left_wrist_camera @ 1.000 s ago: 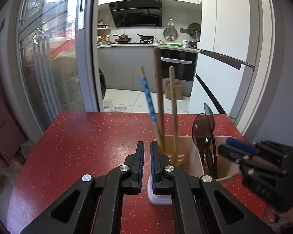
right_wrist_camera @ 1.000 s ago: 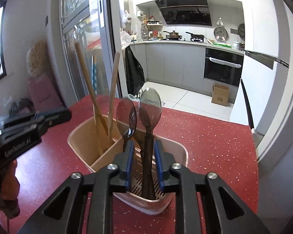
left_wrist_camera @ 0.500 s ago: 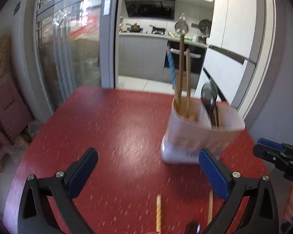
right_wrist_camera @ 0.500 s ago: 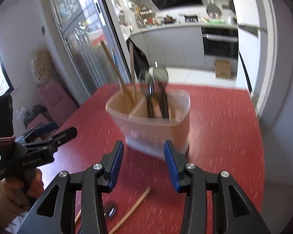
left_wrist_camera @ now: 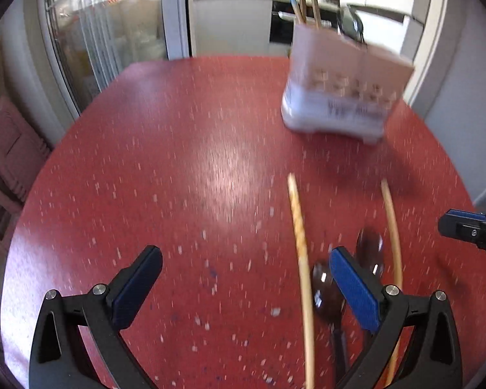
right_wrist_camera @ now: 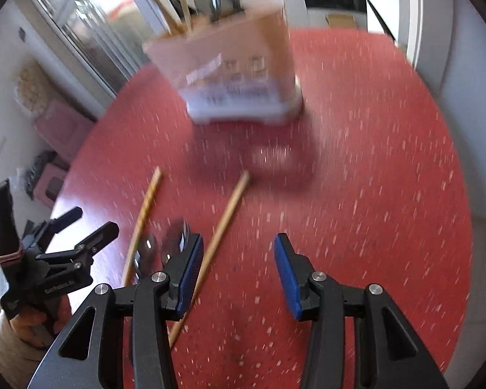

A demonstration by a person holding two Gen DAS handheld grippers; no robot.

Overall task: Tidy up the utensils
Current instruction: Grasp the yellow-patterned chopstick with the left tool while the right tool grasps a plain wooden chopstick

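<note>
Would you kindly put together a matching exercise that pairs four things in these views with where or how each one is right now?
Things:
1. utensil holder
2. two loose chopsticks
3. two dark spoons
4. left gripper

States:
A. lying between the loose chopsticks
B. open, nothing between its pads
C. standing at the far side of the red table, chopsticks and spoons upright in it
D. lying on the table, near side of the holder

Pairs: 1-C, 2-D, 3-A, 4-B
</note>
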